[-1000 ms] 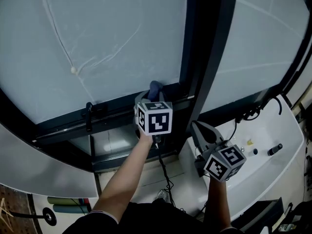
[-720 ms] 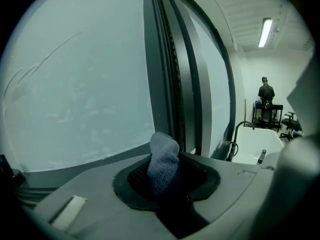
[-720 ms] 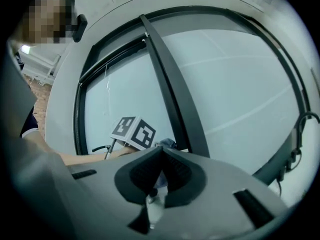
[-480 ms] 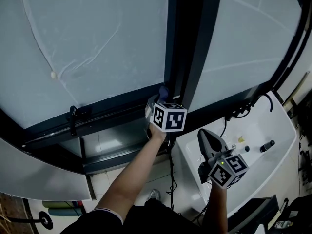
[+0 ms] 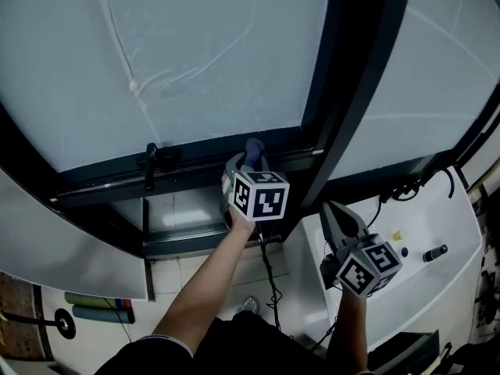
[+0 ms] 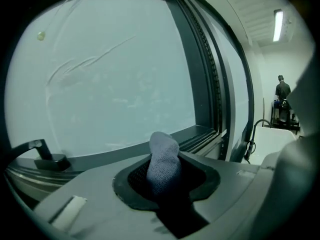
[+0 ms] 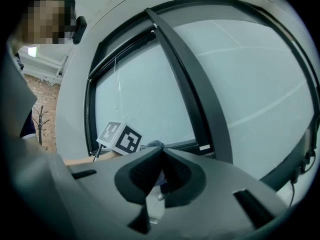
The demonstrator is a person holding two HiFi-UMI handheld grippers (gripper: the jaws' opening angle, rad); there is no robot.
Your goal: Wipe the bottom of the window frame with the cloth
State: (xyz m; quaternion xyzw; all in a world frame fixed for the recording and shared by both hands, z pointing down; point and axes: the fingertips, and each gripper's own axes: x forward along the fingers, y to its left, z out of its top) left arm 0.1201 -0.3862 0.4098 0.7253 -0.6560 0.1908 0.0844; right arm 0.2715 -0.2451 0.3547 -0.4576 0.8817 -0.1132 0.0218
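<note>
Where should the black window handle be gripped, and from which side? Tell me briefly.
Grip the handle on its slim raised lever, not its base on the bottom frame. Come from the room side, jaws spanning the lever's narrow width; it appears to stand clear of the frame there.

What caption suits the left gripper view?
Left tongs gripping a grey cloth near the window frame's bottom rail.

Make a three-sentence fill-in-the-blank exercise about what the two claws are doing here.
The left claw is shut on the ____.
The right claw is shut and holds ____.
The left claw is at the ____ rail of the window frame.
Missing words: cloth; nothing; bottom.
</note>
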